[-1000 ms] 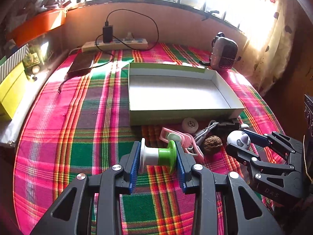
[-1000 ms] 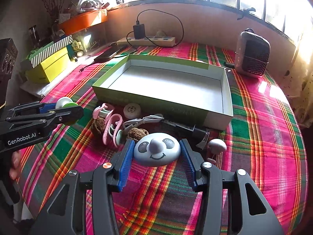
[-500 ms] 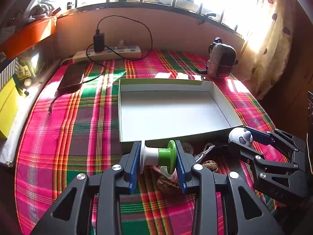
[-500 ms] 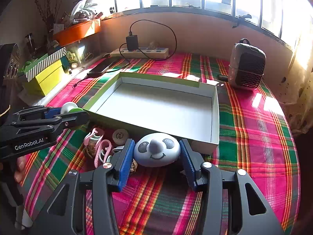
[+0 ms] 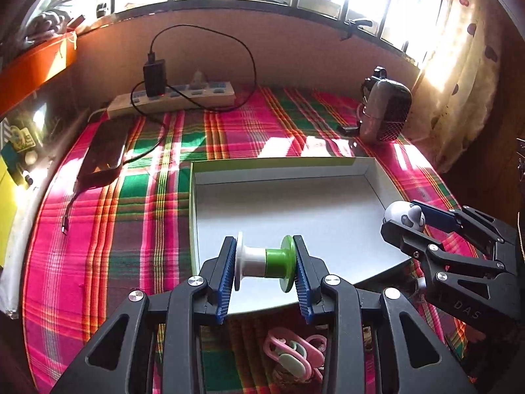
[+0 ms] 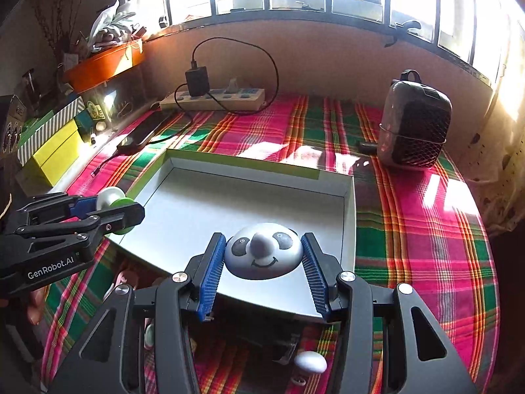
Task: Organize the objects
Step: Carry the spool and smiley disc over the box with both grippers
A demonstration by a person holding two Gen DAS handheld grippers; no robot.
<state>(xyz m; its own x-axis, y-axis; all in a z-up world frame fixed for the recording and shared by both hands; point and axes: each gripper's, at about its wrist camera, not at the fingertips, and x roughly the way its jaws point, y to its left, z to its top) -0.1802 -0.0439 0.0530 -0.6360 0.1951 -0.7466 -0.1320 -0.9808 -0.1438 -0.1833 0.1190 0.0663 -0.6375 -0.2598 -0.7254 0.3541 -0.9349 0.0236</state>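
Note:
My left gripper [image 5: 265, 262] is shut on a white and green spool [image 5: 265, 261], held sideways over the near part of a shallow white box [image 5: 328, 210] with green rims. My right gripper [image 6: 263, 264] is shut on a grey dome with a panda face [image 6: 264, 254], held over the same box [image 6: 229, 197] near its front right corner. Each gripper shows in the other view: the right gripper [image 5: 407, 221] at the box's right edge, the left gripper [image 6: 113, 202] at its left edge. Below me, pink clips [image 5: 292, 351] and a small white oval piece [image 6: 310, 362] lie on the cloth.
A plaid cloth [image 5: 131, 229] covers the table. At the back stand a power strip [image 5: 174, 98] with a black charger and cable, a dark phone [image 5: 105, 151] at the left, and a small mesh-fronted heater [image 6: 413, 128] at the right. Yellow boxes [image 6: 55, 151] line the left ledge.
Both grippers have moved forward with their loads, from over the loose items in front of the box to over the box itself. Neither grip has altered.

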